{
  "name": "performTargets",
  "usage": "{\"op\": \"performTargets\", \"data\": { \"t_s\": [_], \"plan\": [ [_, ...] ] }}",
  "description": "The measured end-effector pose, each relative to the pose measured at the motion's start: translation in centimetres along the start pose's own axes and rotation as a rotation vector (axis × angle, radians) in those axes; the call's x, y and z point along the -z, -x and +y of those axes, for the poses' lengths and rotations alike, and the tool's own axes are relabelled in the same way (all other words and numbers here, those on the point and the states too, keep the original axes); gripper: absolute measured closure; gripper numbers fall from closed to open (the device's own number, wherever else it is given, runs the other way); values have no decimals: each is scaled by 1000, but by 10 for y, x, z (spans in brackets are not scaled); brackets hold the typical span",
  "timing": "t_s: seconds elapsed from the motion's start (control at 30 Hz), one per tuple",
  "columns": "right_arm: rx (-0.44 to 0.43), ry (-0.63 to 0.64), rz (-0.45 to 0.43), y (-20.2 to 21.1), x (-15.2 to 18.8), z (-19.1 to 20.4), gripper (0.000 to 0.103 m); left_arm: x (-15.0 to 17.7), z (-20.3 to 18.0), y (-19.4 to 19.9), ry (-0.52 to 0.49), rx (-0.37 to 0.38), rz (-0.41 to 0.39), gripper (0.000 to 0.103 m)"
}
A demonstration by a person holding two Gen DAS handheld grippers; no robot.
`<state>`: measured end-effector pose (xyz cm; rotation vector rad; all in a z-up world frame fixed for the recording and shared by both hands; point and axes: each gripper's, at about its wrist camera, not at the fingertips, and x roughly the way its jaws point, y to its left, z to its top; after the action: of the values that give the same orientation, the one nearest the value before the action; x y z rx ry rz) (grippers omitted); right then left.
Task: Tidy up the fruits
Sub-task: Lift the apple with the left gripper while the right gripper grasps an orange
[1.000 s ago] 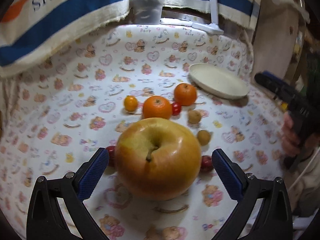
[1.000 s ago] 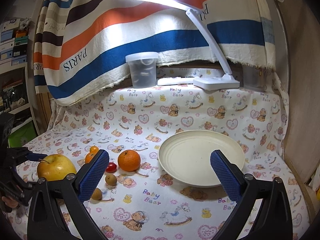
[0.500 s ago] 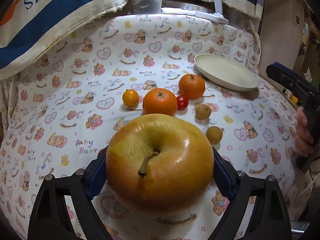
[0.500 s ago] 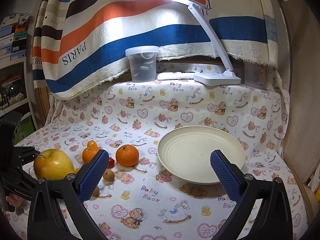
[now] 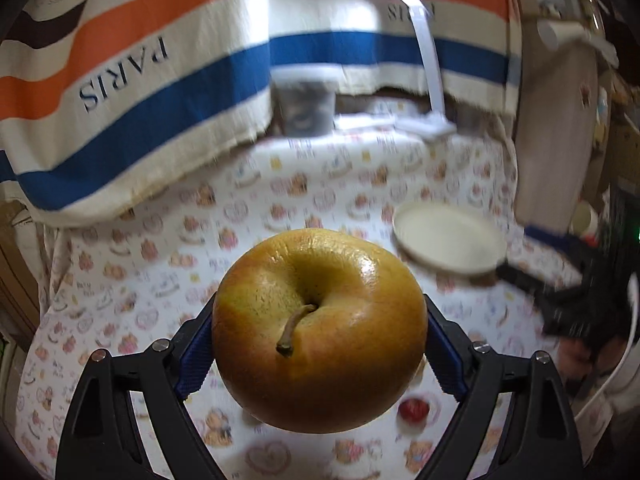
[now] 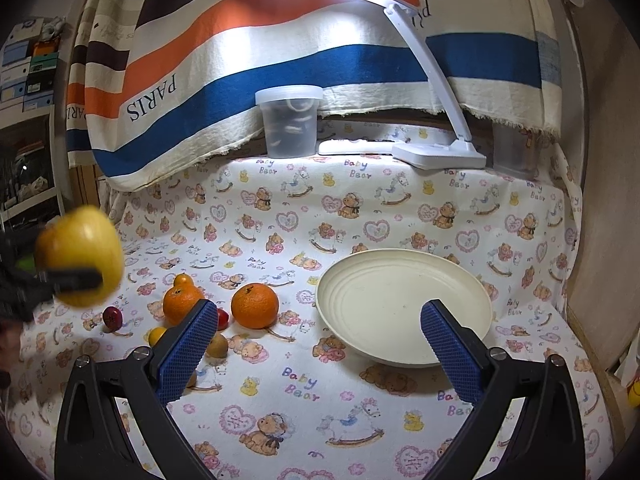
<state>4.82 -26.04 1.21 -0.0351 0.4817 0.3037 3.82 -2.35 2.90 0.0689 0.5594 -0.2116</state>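
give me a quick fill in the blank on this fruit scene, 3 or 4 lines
1. The left claw is shut on the ____.
2. The cream plate holds ____ fruit.
3. The right claw is ____ and holds nothing.
4. The lamp has a ____ base.

Missing words: apple; no; open; white

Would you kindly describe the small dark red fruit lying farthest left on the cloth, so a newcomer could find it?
Start at the cream round plate on the teddy-bear printed cloth, then look left past the two oranges. The small dark red oval fruit lies alone beyond them, below the raised apple; unlike the red cherry tomato, it touches nothing.
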Motion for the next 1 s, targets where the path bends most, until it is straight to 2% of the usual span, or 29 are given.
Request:
{"op": "performTargets", "data": {
  "t_s": [0.2, 0.27, 0.4, 0.47, 0.6, 0.67, 0.77, 0.87, 1.0],
  "plan": [
    [-1, -11, 6, -2, 0, -2, 1, -16, 6, -3, 44, -20, -107, 14],
    [-11, -11, 9, -2, 0, -2, 1, -15, 11, -8, 68, -12, -116, 14],
    [-43, -19, 32, -1, -1, -1, 1, -8, 20, -20, 97, -4, -62, 14],
    [-67, -10, 35, 0, -3, 2, 1, -5, 23, -25, 97, -36, -49, 14],
    [-36, 14, 27, -1, -6, 10, 1, 3, 29, -36, 111, -51, -6, 14],
    [-47, 18, 62, -5, -9, 14, 3, 5, 32, -38, 135, -41, 14, 14],
    [-74, 1, 146, -20, -14, 22, 14, 6, 33, -37, 146, -44, 13, 14],
    [-102, -21, 200, -37, -21, 28, 15, 5, 33, -34, 143, -61, -3, 14],
    [-112, -48, 283, -67, -32, 40, 23, 4, 42, -36, 176, -74, 0, 14]
  ]
}}
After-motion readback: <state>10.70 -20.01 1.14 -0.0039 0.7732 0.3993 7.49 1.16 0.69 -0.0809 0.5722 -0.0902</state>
